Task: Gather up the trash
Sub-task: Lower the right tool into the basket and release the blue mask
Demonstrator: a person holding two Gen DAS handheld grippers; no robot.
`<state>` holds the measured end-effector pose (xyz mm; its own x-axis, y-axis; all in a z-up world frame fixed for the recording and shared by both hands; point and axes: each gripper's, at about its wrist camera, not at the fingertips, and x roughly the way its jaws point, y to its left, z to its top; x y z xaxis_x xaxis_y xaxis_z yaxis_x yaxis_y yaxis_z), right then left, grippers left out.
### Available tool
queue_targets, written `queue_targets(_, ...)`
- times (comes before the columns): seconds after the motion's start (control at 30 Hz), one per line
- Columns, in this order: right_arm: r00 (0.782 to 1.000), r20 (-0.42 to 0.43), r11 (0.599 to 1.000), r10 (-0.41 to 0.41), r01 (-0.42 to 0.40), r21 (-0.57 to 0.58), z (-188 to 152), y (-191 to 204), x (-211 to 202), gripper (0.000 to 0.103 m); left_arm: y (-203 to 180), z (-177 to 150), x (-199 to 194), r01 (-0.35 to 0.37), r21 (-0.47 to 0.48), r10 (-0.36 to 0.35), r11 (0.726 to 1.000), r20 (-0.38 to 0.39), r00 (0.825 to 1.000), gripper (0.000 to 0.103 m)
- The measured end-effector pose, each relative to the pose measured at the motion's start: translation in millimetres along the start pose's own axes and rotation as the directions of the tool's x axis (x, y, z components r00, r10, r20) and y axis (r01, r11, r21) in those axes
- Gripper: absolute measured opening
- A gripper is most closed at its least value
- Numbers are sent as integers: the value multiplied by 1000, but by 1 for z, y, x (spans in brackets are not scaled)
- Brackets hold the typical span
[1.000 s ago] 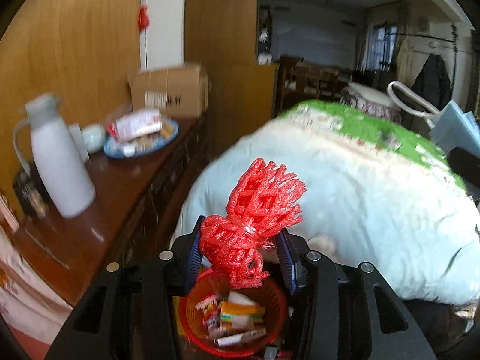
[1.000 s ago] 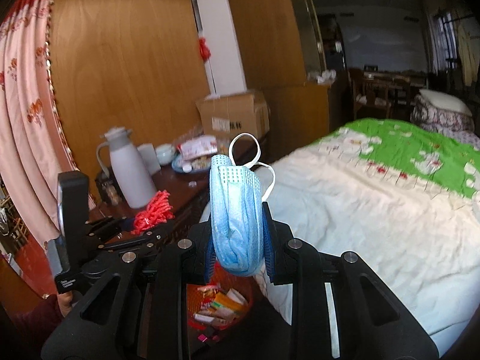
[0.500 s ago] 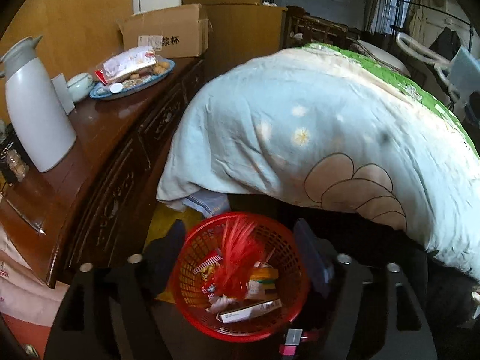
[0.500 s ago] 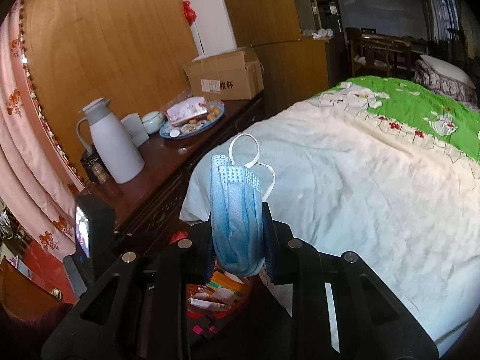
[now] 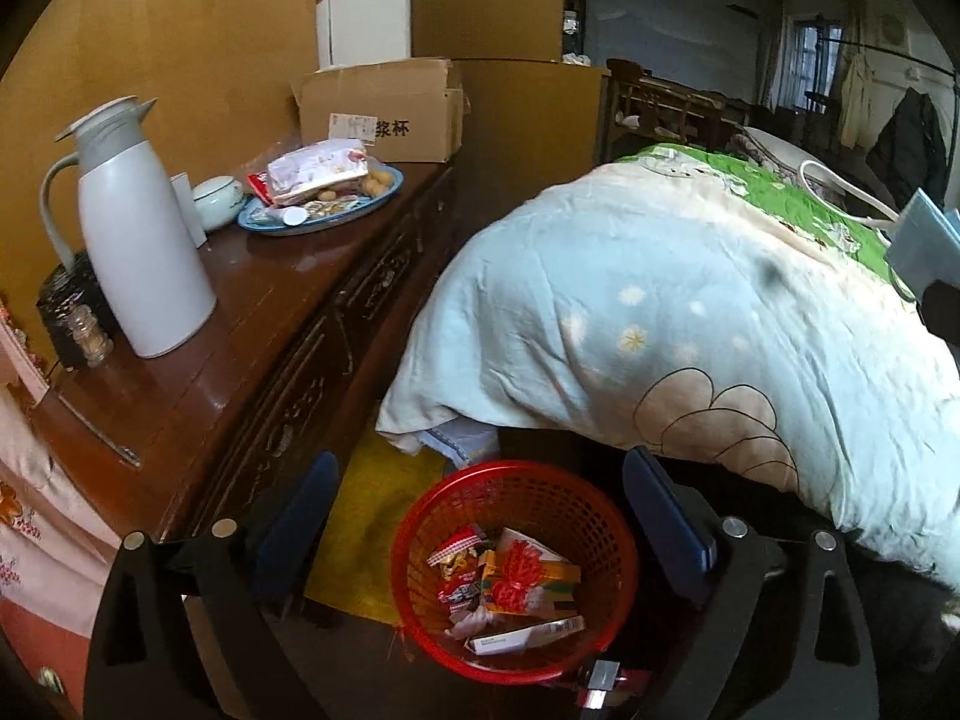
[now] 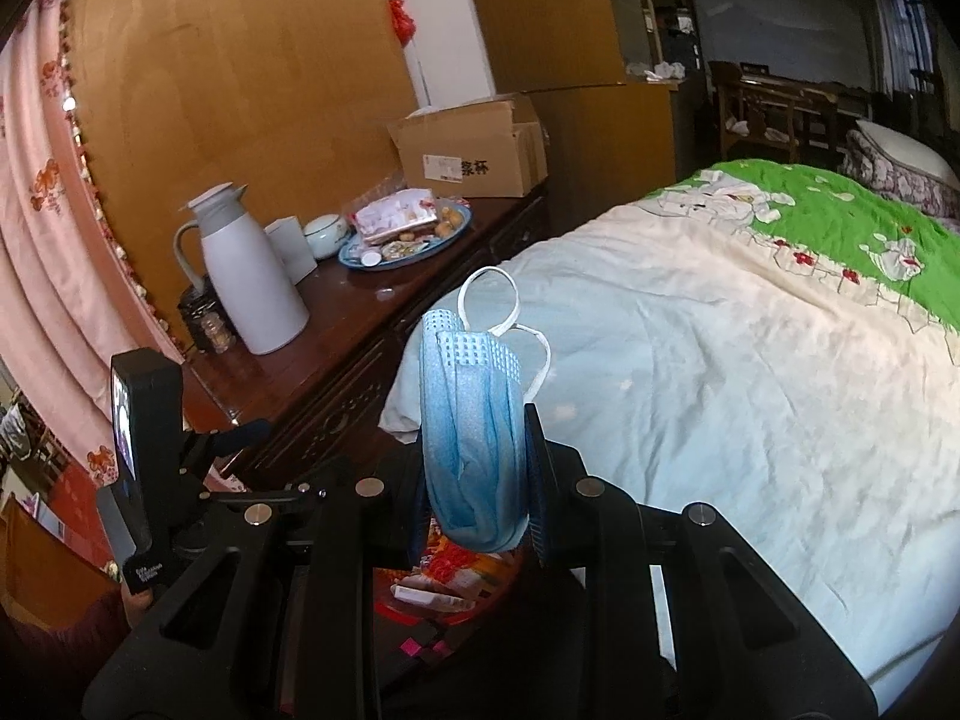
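A red mesh trash basket point(image 5: 540, 492) stands on the floor between the dresser and the bed. Inside lie wrappers, small boxes and the red foam net point(image 5: 521, 577). My left gripper point(image 5: 489, 519) is open and empty right above the basket. My right gripper point(image 6: 477, 468) is shut on a blue face mask point(image 6: 471, 432) with white ear loops, held above the basket, whose contents point(image 6: 456, 570) show below the jaws. The mask also shows at the right edge of the left wrist view point(image 5: 924, 240).
A dark wooden dresser point(image 5: 240, 324) on the left holds a white thermos jug point(image 5: 135, 240), a blue plate of snacks point(image 5: 324, 204) and a cardboard box point(image 5: 384, 108). The bed with a pale blue quilt point(image 5: 690, 324) fills the right. A pink curtain point(image 6: 54, 240) hangs at the left.
My left gripper opened and let go of the red foam net, which fell into the basket. My right gripper moved forward over the basket with the mask.
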<state>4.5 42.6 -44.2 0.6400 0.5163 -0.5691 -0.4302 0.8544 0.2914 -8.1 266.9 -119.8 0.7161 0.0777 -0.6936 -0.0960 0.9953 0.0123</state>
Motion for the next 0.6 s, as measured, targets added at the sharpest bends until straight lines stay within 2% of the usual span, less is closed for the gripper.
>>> queue_targets(0.17, 1000, -19, 999, 19, -20, -35, -1, 14, 2, 28, 17, 0, -10, -66, -12, 66, 998, 15, 998, 96)
queue_targets(0.37, 995, -78, 996, 65, -70, -62, 3, 31, 20, 28, 47, -7, -11, -159, -41, 159, 986, -6, 987, 97)
queue_targets(0.6, 984, -156, 992, 90, -103, -77, 1, 45, 50, 29, 69, -19, 3, -192, -74, 188, 979, -60, 980, 97)
